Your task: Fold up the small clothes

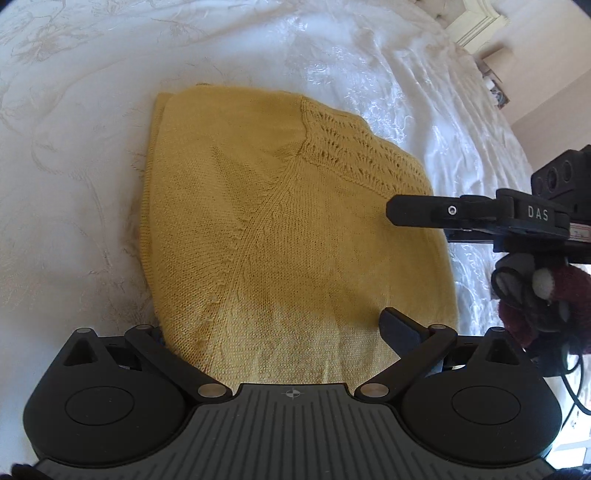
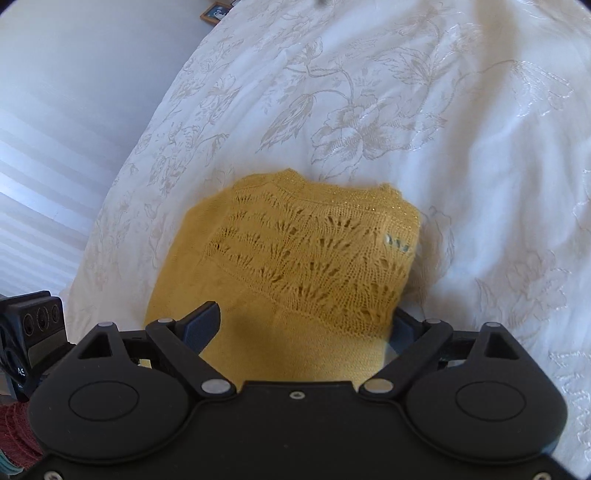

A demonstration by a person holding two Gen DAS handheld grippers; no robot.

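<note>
A small yellow knitted sweater (image 1: 288,229) lies folded on a white bedspread (image 1: 74,155) stitched with a pale flower pattern. Its lacy openwork yoke sits at the sweater's far right corner, and a raglan seam curves down across the plain knit. The left gripper (image 1: 273,332) hangs over the sweater's near edge with its jaws spread wide; one dark fingertip (image 1: 397,326) shows above the sweater's near right part, and nothing is caught between the fingers. The right gripper (image 1: 410,212) reaches in over the sweater's right edge, held by a gloved hand (image 1: 532,291) beside a dark red sleeve (image 1: 565,295). Beyond the sweater's far right corner stands cream moulded woodwork (image 1: 476,26).
</note>
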